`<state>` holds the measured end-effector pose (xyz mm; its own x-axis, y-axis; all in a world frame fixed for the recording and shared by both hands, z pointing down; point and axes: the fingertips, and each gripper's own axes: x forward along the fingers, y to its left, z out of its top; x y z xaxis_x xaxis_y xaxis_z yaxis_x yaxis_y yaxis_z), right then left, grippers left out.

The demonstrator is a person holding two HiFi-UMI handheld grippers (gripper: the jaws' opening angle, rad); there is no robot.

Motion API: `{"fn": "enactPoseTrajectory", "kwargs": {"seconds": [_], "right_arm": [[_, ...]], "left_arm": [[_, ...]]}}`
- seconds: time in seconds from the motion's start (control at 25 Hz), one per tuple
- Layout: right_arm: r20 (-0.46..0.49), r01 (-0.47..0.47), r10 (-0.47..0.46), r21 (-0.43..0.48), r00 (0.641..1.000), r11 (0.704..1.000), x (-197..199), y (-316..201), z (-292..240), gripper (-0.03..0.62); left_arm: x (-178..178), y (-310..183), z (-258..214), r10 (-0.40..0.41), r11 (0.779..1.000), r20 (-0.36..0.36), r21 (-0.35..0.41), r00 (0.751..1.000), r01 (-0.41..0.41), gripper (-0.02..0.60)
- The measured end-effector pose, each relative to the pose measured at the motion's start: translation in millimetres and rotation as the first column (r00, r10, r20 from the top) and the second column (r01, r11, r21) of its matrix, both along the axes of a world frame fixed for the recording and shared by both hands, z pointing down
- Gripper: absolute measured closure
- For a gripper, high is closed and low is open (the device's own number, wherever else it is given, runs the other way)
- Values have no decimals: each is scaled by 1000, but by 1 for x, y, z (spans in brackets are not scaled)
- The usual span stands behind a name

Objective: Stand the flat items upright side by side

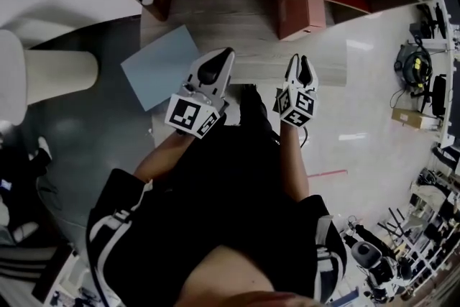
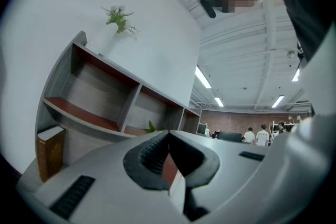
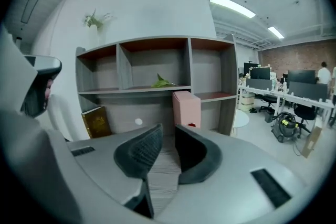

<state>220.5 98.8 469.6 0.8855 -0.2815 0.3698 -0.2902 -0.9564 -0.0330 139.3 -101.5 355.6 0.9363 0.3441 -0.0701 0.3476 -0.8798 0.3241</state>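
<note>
So the flat stuff first. The pink box (image 3: 187, 108) is standing upright on the wood-grain bench (image 1: 244, 18) at the foot of the shelf unit (image 3: 189, 65), under the divider between the middle and right bays. The brown book (image 3: 96, 121) is upright too, leaning a bit, way over at the left end of the bench. That puts it well apart from the pink box, not side by side with it. Then there's a light blue sheet (image 1: 159, 67) lying flat and skewed at the bench's left front edge. It looks like part of it pokes out over the grey floor (image 1: 86, 118), but I honestly can't tell what it's resting on.

Both grippers are held up in front of the bench, touching nothing. The left gripper (image 1: 228, 52) is just right of the blue sheet. Its fingers (image 2: 149, 157) are pressed together with only a sliver of background showing between them, nothing pinched. The right gripper (image 1: 300, 57) sits in front of the pink box. Its fingers (image 3: 139, 152) are slightly spread with a narrow gap, and only bench wood shows through it.

Further out, a green leafy thing (image 3: 164, 82) lies on the middle shelf. A small potted plant (image 3: 94, 20) sits on top of the unit at the left. There are desks and a few people in the background.
</note>
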Motion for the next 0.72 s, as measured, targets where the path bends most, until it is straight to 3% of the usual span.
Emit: {"fn": "enactPoseTrajectory", "kwargs": {"seconds": [0.4, 0.72], "right_arm": [[-47, 132, -129, 76, 991, 988, -33, -21, -53, 540], [-69, 272, -265, 133, 962, 953, -52, -30, -69, 569]], "left_arm": [[-16, -3, -6, -69, 997, 17, 20, 997, 69, 558], [-32, 18, -15, -109, 994, 14, 18, 994, 109, 558]]}}
